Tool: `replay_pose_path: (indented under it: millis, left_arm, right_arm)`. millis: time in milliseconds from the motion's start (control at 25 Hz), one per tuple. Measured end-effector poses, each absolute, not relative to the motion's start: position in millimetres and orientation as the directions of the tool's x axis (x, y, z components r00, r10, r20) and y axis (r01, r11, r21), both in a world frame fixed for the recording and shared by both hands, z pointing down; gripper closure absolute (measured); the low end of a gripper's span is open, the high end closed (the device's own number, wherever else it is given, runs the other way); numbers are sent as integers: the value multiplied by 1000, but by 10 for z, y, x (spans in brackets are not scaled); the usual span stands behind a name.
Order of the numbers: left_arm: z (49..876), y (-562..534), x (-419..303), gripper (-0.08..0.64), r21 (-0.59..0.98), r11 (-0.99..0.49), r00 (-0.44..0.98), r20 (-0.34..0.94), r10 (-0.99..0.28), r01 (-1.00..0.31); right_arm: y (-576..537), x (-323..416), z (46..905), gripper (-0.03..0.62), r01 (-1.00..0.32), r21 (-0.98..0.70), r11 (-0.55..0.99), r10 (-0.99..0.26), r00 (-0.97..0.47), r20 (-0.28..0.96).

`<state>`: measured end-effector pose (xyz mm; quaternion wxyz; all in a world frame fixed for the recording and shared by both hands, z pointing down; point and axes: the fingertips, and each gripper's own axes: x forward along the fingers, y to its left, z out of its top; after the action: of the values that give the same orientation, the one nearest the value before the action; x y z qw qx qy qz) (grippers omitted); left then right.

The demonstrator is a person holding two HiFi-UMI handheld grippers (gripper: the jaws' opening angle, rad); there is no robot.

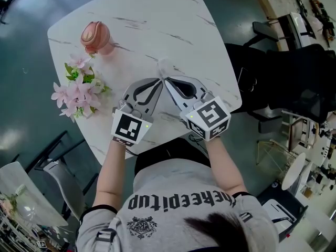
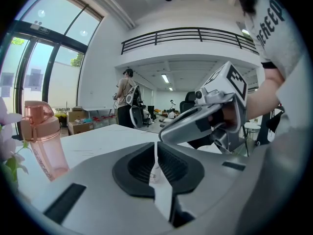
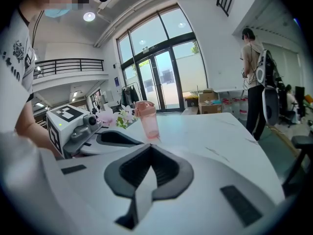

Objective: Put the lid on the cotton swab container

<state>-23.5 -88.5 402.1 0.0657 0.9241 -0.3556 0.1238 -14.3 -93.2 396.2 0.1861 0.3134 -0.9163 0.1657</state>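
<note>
Cotton swab container not identifiable in any view; only a thin translucent piece (image 2: 156, 173) shows, at the claw tips, maybe its lid or rim. Left claw (image 2: 156, 148) pressed together, pinching that piece. Right claw (image 3: 149, 148) pressed together, nothing visible in it, tip just beside the left's. Risk: piece looks thin and slick, so a twist between the claws could drop it on the desk (image 1: 157, 14). Pink bottle (image 1: 96, 35) and flowers (image 1: 79, 88) sit left, well apart, blocking nothing

table (image 1: 157, 20): white marble, dark grey veins | bottle (image 1: 95, 35): translucent pink | flowers (image 1: 77, 91): pink, green leaves | left gripper (image 1: 157, 83), right gripper (image 1: 169, 84): grey and black, black-and-white marker squares | floor (image 1: 26, 77): dark teal
</note>
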Motion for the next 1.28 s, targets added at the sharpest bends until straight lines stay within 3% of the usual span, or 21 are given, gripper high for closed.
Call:
replay_pose_path:
  millis: [1280]
  left_arm:
    - [3138, -245, 57, 543, -72, -644, 628, 163, -761, -762]
  right_arm:
    - [-262, 121, 3057, 581, -525, -144, 839, -485, -841, 240]
